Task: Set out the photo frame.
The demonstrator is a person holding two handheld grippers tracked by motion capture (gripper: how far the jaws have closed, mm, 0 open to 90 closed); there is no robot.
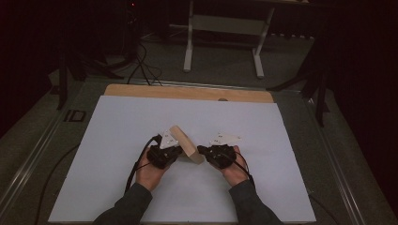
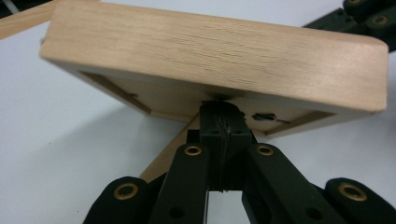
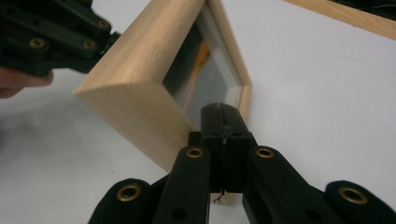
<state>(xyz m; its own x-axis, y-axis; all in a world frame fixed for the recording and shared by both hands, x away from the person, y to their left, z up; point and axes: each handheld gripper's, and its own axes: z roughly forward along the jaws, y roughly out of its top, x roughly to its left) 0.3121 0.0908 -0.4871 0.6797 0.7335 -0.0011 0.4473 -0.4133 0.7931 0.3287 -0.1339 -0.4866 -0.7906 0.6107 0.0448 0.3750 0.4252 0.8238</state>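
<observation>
Wooden picture frame [image 1: 184,142] stands tilted on edge near the middle of the white bench [image 1: 117,140], its back side toward the left tool [image 1: 177,151] and its glass toward the right tool [image 1: 201,150]. Both tools have jaws together, empty, tips pressing from the 2 opposite sides, probably to prop it upright.

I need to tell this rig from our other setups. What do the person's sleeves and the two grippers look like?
Both forearms wear dark grey long sleeves. The left gripper and right gripper are black, each topped by a light grey three-cornered plate with small dark dots. A black cable trails from each. Up close, the jaws are matte black linkage bars with brass-coloured rivets.
</observation>
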